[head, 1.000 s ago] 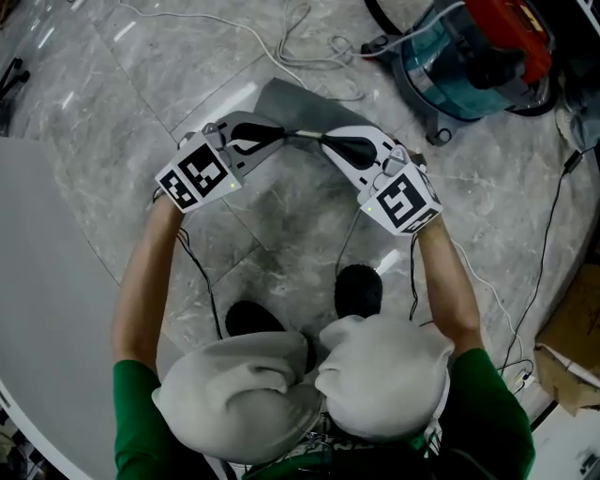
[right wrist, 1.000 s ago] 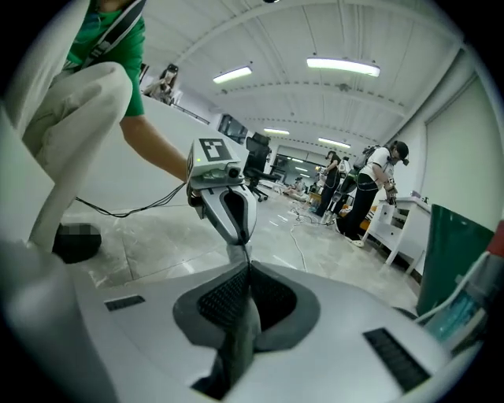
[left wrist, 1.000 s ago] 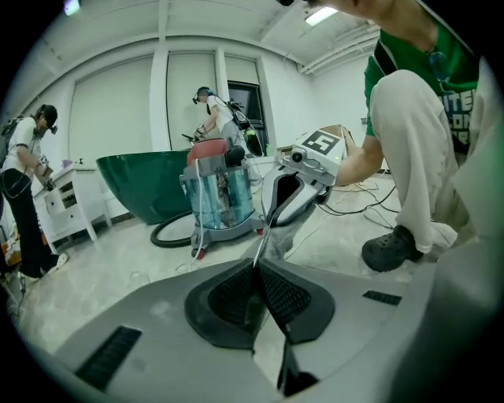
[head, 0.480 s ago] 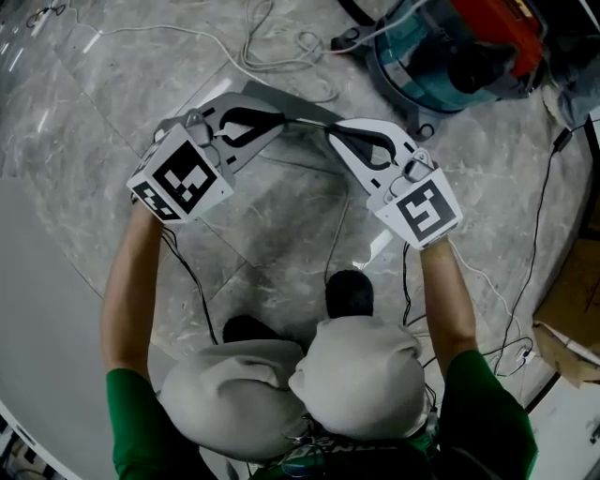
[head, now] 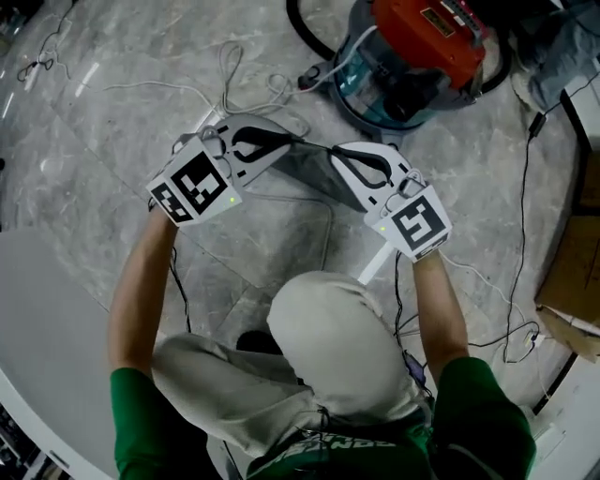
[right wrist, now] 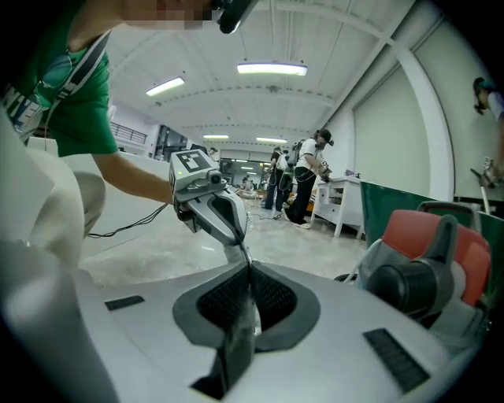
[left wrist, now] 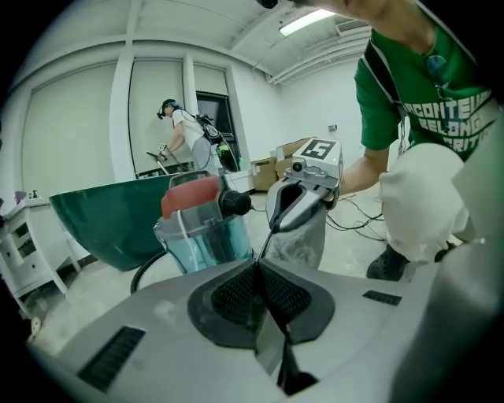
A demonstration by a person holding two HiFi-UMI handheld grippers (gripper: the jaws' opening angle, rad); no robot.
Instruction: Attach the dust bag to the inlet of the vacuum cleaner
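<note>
Vacuum cleaner [head: 403, 66] sits nearer and fuller in the head view than a second ago, red lid [head: 427, 28] on, tub contents unseen. Dust bag [head: 314, 173] hangs just short of it, stretched between left tongs [head: 281, 142] and right tongs [head: 337, 155], both clenched on its top edge.

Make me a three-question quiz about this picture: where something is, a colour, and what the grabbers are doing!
1. Where is the vacuum cleaner? A) on the floor B) on a table C) on a chair
2. What colour is its top? A) yellow B) red C) purple
3. What are the left gripper and right gripper doing? A) hanging open B) squeezing a cable C) pinching the dust bag
Answers: A, it stands on the floor; B, the top is red; C, both are shut on the grey bag.
</note>
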